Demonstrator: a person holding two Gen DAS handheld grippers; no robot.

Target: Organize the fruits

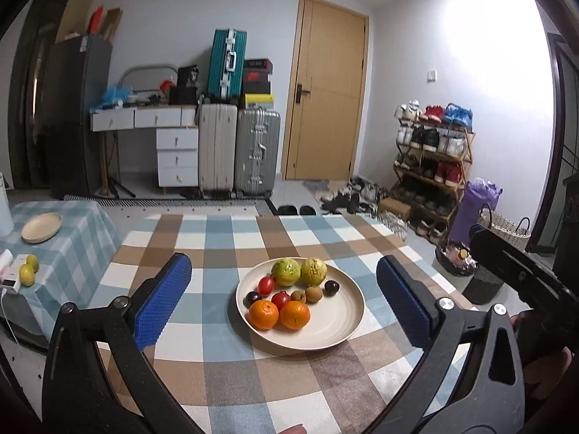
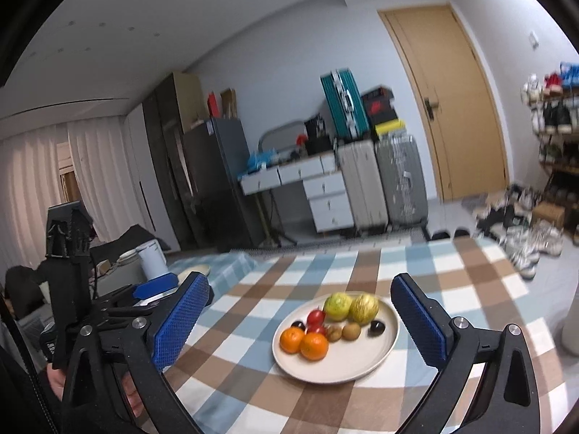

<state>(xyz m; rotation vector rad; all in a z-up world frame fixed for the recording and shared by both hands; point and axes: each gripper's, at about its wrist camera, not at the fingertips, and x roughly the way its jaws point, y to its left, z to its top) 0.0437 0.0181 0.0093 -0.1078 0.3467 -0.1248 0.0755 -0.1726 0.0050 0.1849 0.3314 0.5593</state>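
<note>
A bench [image 1: 231,372] under a blue, brown and white checked cloth fills the near part of the room. Over it the left gripper [image 1: 284,289] hangs with its jaws spread wide and nothing between the blue pads, and the right gripper [image 2: 300,318] is the same, released and empty. No earlier picture shows how they got there.

Beyond both pairs of jaws, about mid-bench, sits a cream plate [image 1: 336,329] with all the fruit gathered on its left half. Two oranges [image 1: 263,314] lie nearest, touching each other. Behind them come two red tomatoes [image 1: 266,284], a dark plum [image 1: 252,298] at the left rim, two small brown fruits [image 1: 313,293] and another dark plum to the right. Two big green guavas [image 1: 286,272] sit side by side at the far edge.

Off to the left a lower table [image 1: 79,253] in pale checked cloth carries an empty plate [image 1: 41,227] and two yellow-green fruits [image 1: 27,275]. At the far wall stand suitcases [image 1: 237,152], a wooden door [image 1: 327,94] and a shoe rack [image 1: 432,152].
</note>
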